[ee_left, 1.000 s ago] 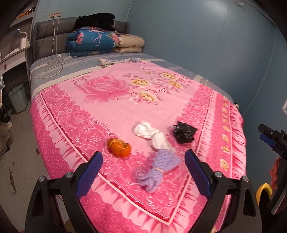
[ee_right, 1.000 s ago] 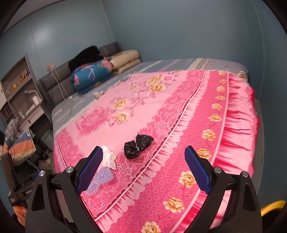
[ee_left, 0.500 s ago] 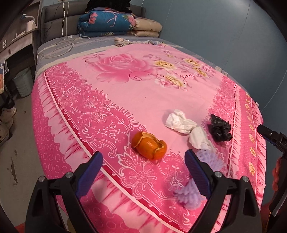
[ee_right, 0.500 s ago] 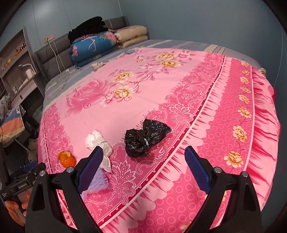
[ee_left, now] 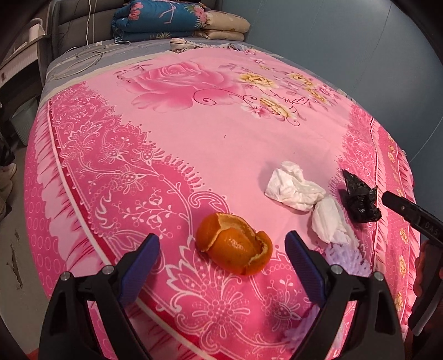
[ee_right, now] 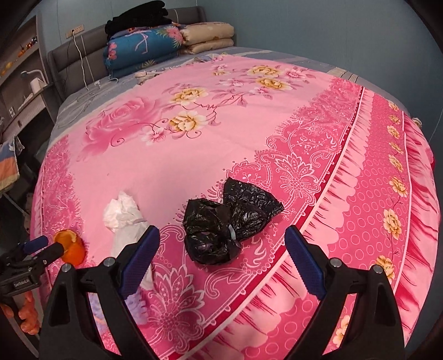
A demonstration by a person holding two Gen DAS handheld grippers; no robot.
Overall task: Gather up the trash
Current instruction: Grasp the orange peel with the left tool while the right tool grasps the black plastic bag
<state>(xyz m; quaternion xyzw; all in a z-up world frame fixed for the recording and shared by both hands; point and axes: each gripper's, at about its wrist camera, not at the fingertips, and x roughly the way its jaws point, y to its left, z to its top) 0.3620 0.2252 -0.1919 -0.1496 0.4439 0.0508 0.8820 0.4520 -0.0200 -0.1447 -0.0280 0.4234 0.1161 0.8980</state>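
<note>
Peel (ee_left: 234,247) | step: reaching; left tool (ee_left: 222,250) agape astride it, right tool (ee_right: 222,250) agape before bag (ee_right: 229,221) | next: lower, then pinch.

Bed (ee_left: 193,133) covered by pink floral blanket. Lying on it, lower centre of left wrist frame: orange peel (ee_left: 234,246). To its right: crumpled white tissue (ee_left: 293,188), then black plastic bag (ee_left: 360,202) at right edge. Purple foam net (ee_left: 347,256) below the tissue. Folded quilts (ee_left: 166,16) stacked at top.
</note>
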